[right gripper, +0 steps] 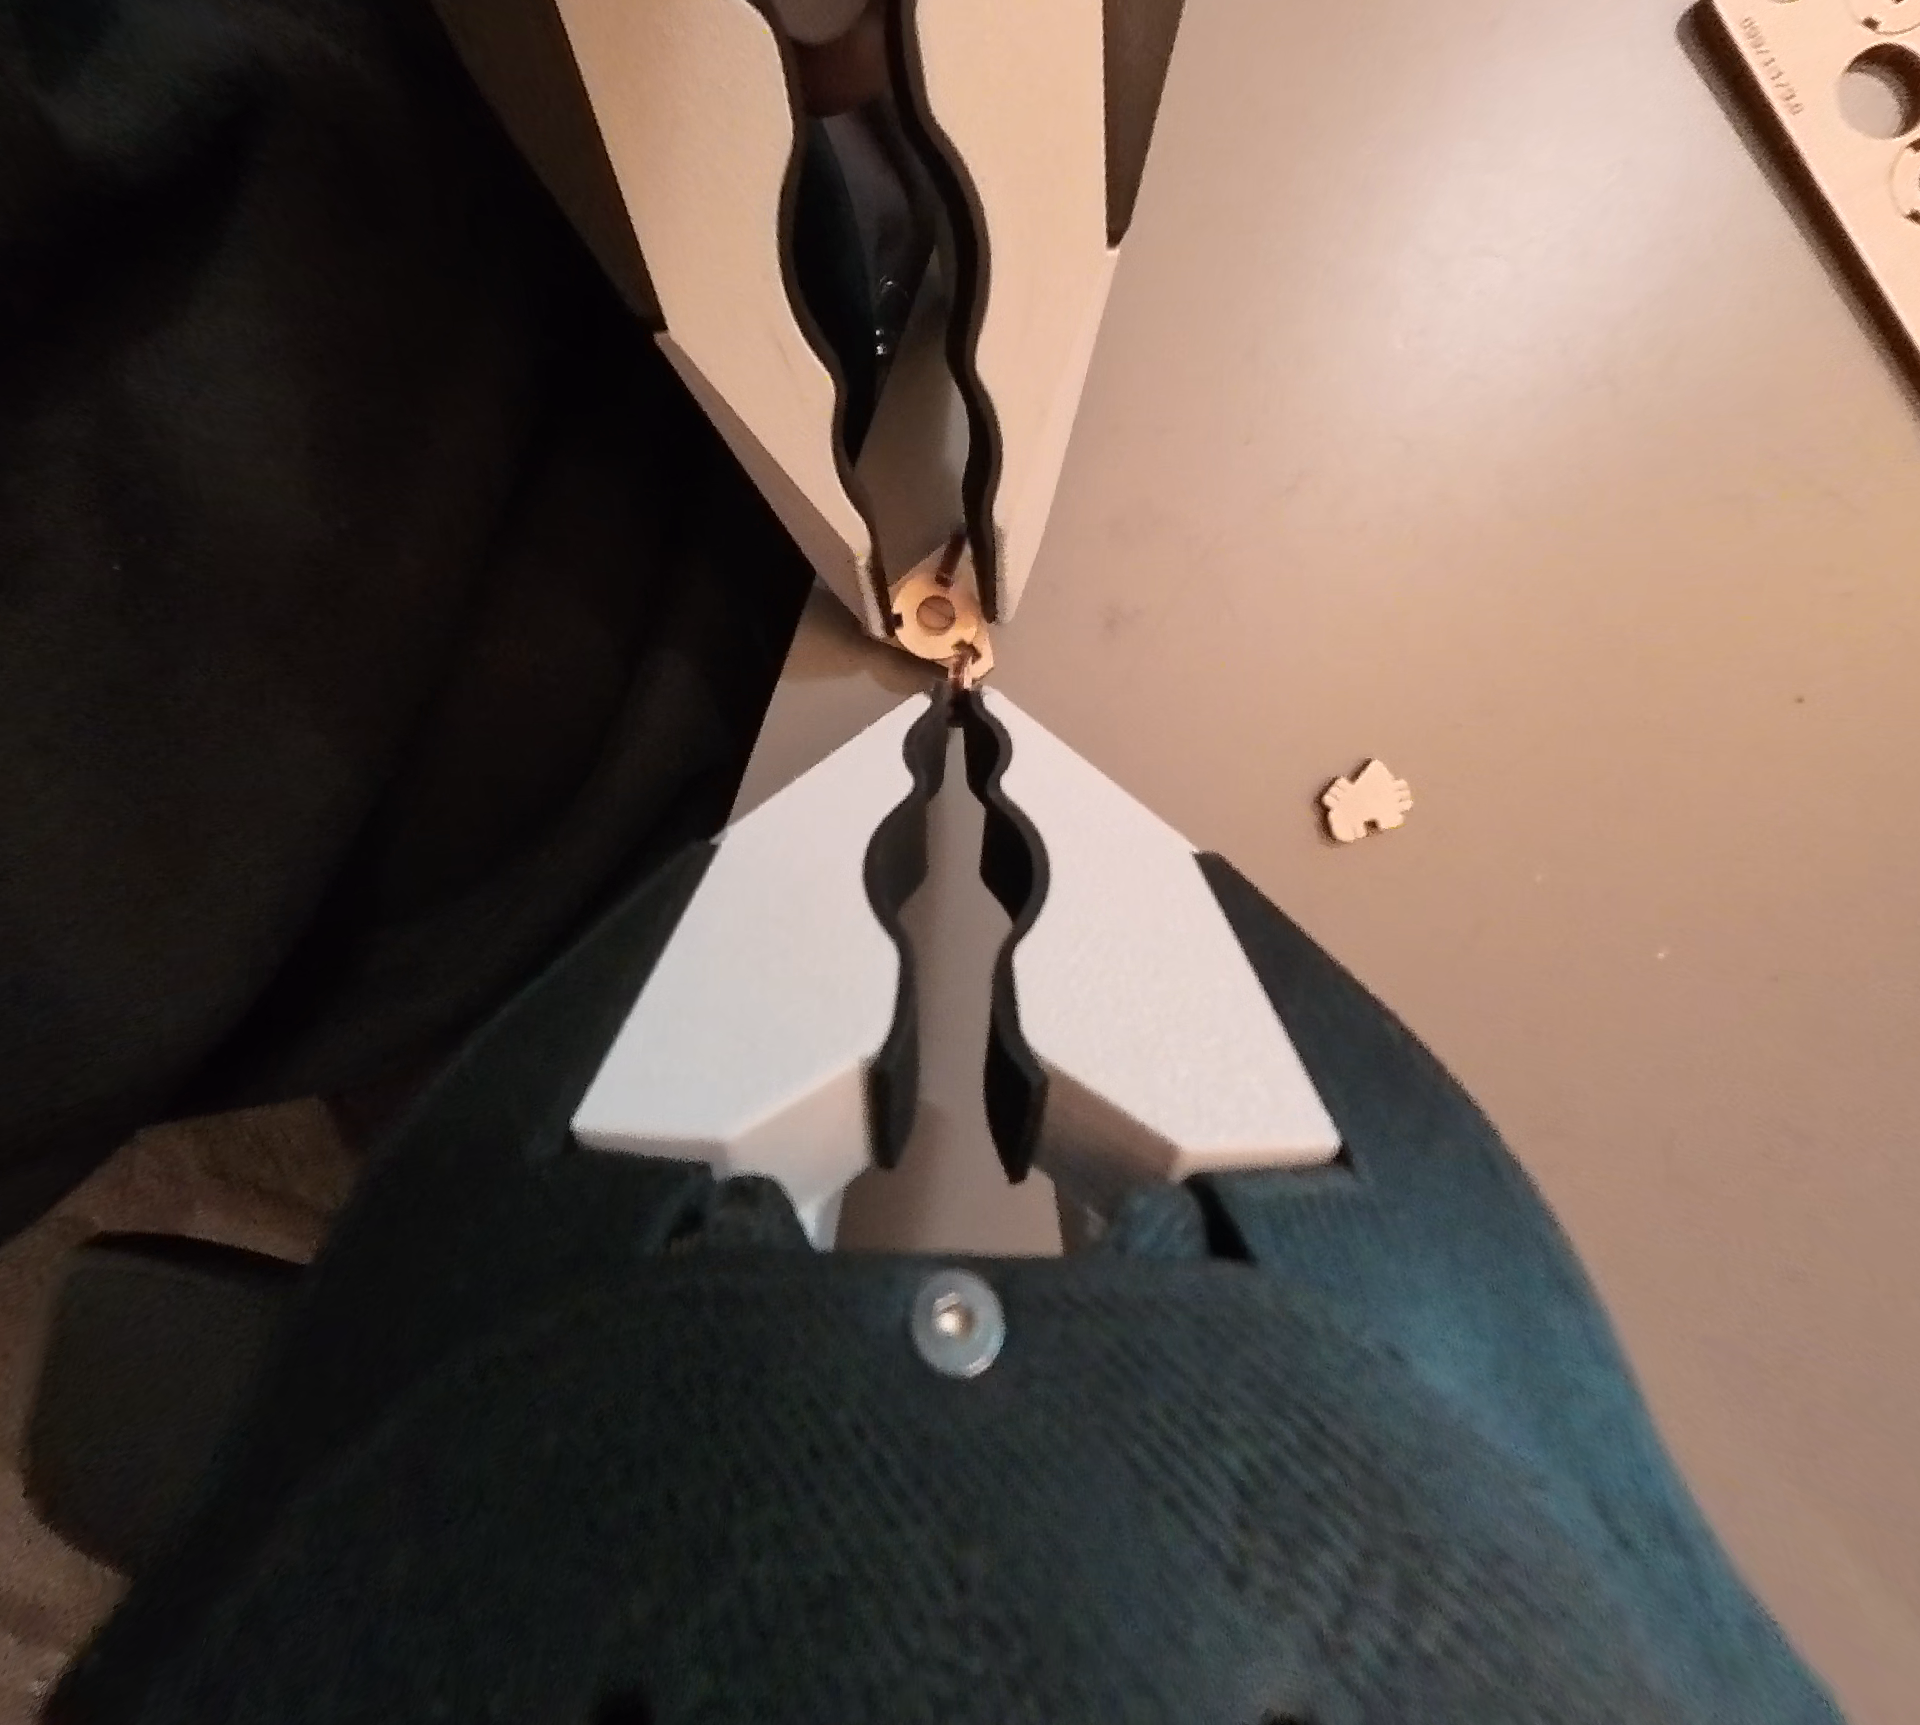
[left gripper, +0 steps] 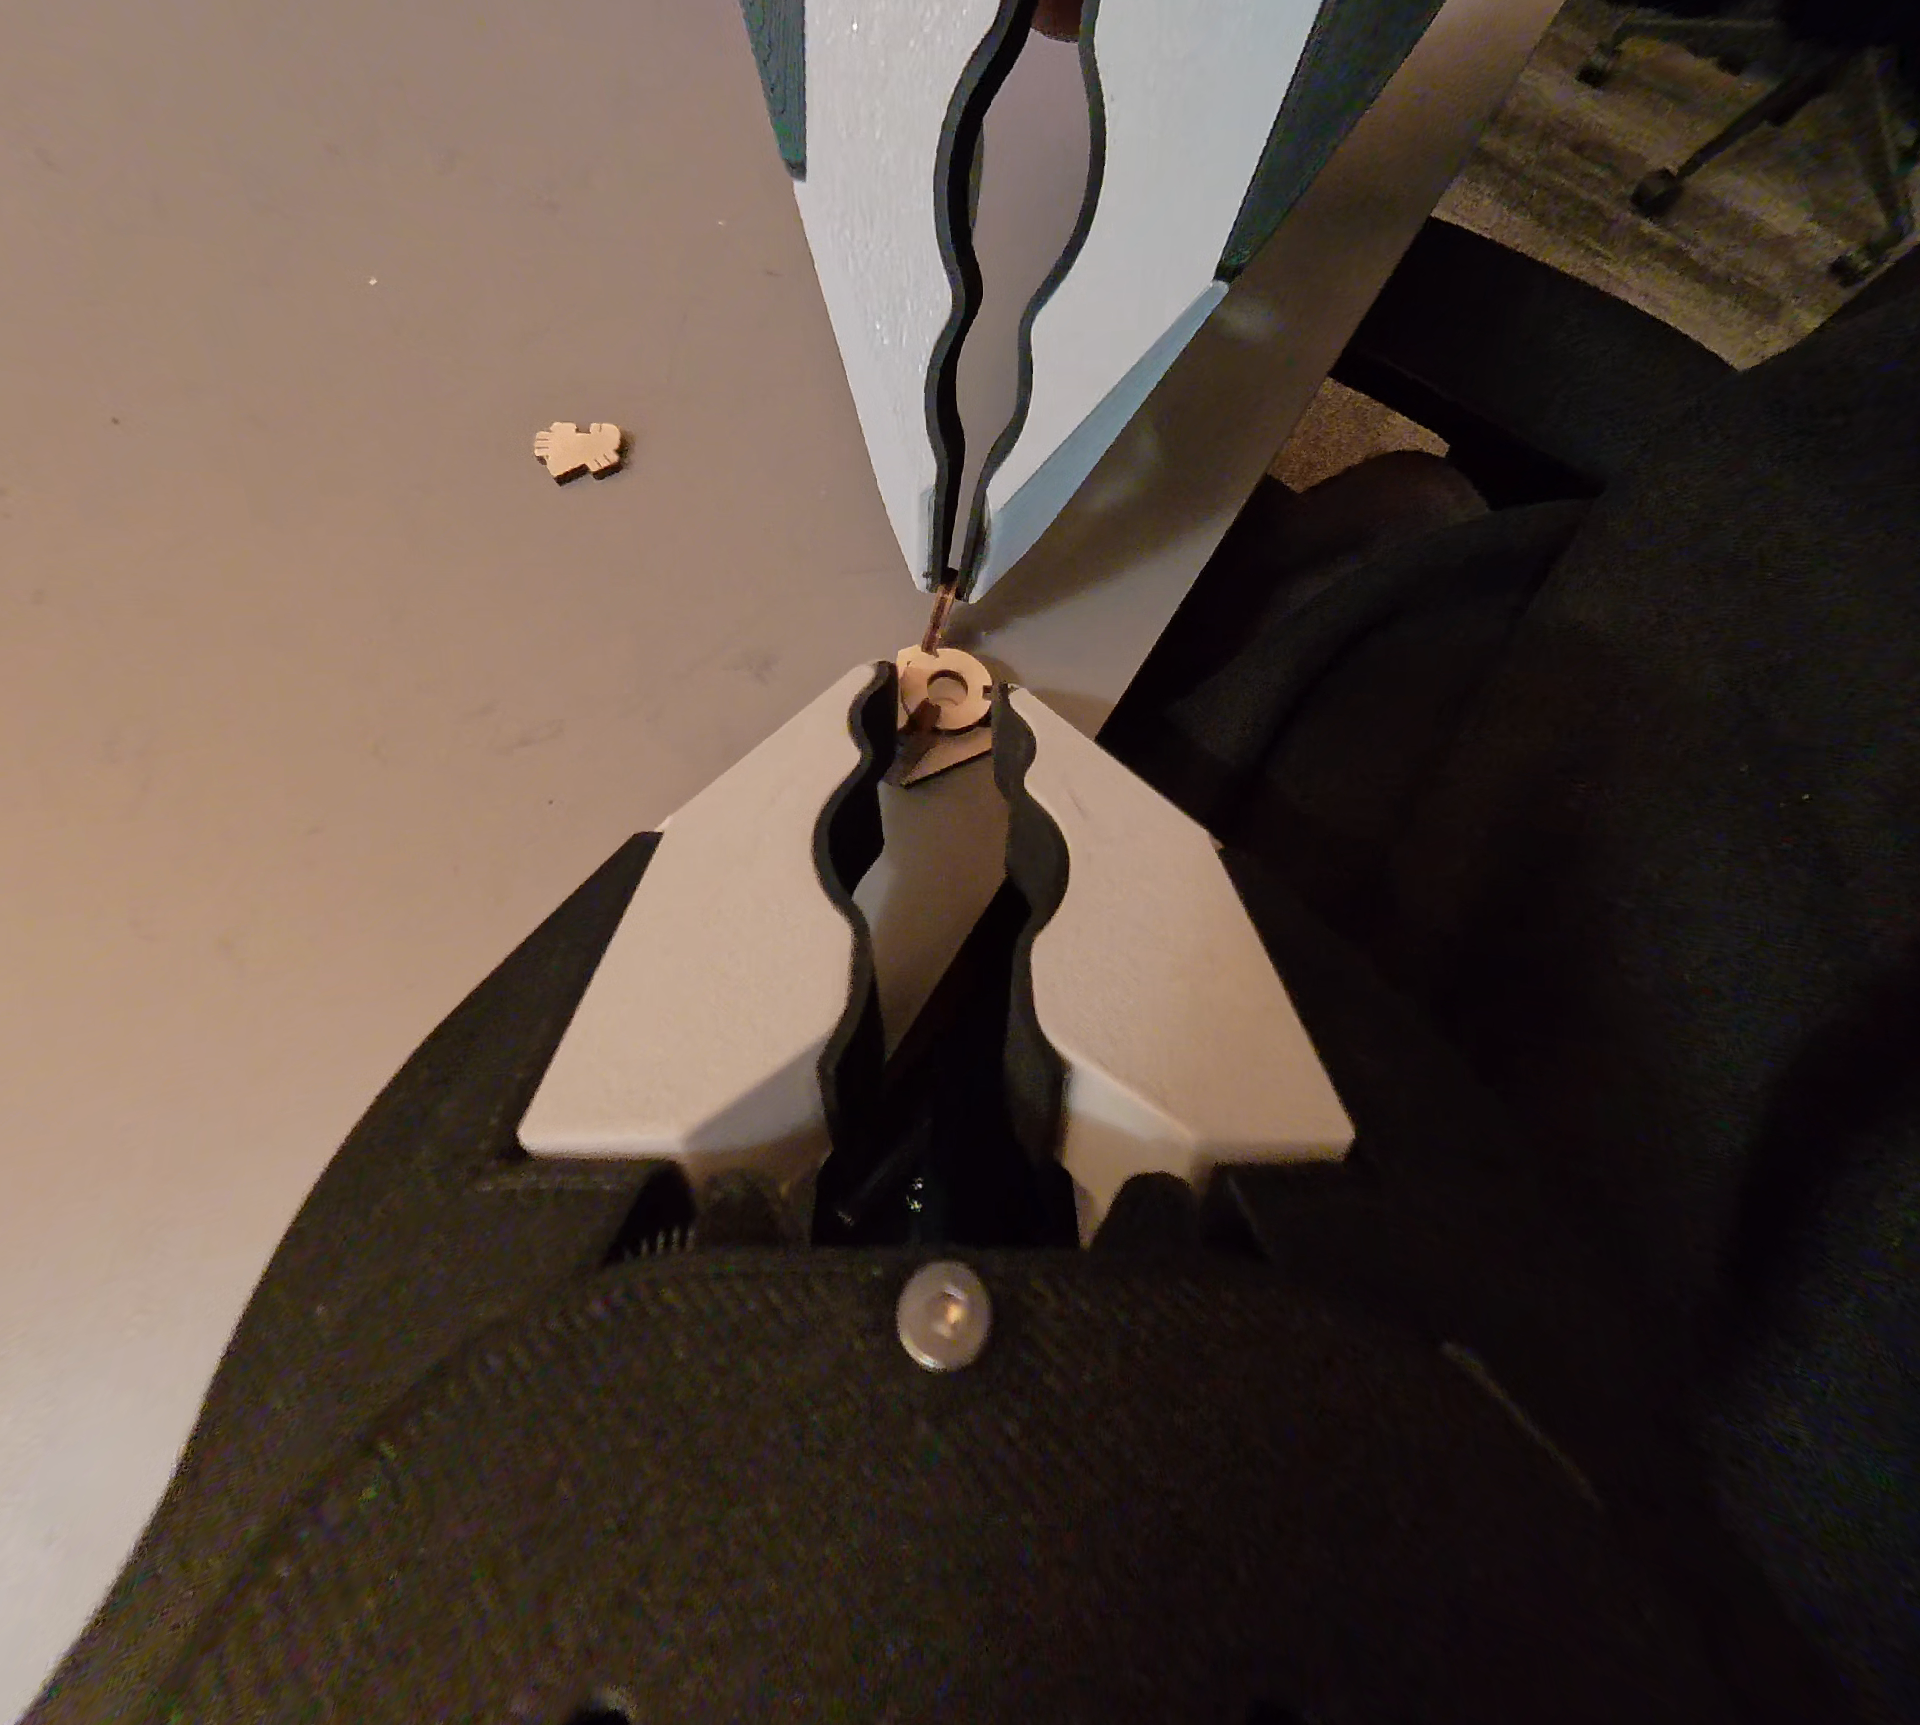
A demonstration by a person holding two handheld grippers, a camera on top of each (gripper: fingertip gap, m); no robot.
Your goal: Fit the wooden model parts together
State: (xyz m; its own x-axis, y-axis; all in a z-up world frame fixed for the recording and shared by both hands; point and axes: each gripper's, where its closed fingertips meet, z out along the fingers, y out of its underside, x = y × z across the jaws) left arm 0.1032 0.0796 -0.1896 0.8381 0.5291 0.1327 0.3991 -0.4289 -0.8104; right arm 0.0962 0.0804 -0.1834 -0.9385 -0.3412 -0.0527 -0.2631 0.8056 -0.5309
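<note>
The left gripper (left gripper: 940, 699) gripped a light, stiff, seemingly breakable notched wooden disc (left gripper: 940, 690) by its rim above the worktop (left gripper: 312, 221), while the right gripper (right gripper: 958, 707), jaws nearly closed, pinched a thin wooden piece (right gripper: 968, 659) edgewise against it.

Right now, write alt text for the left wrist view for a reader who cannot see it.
The left gripper clamps a small round wooden disc with a centre hole, while the right gripper, opposite, pinches a thin wooden piece against the disc's rim. Another small wooden cutout lies on the grey table.

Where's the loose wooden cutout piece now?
The loose wooden cutout piece lies flat on the grey table, left of both tools in the left wrist view, touching nothing.
</note>
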